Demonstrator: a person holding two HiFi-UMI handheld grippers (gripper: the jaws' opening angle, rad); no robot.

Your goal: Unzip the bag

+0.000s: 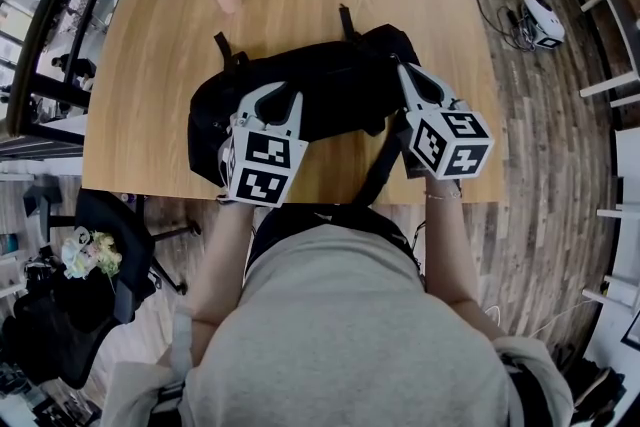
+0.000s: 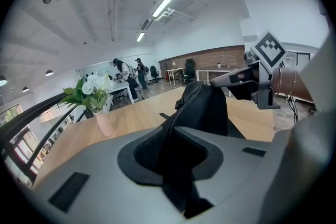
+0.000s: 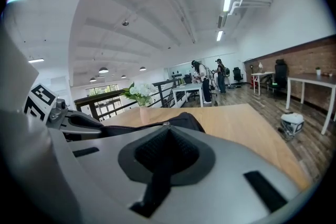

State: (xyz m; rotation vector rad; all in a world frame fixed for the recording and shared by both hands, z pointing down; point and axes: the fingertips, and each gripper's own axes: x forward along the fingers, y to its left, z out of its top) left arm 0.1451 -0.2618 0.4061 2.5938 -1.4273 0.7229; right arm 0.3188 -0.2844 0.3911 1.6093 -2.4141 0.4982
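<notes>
The left gripper (image 2: 173,131) is clamped on a fold of the black bag (image 1: 345,85), which lies across the near middle of the table (image 1: 150,75); the zip (image 2: 181,105) runs up out of the pinched cloth. That hold should be firm and low, so the cloth is taut against the pull. The right gripper (image 3: 165,131) is closed at the bag's right end on what looks like the small metal zip pull (image 3: 165,125); it should draw along the zip, not upward
</notes>
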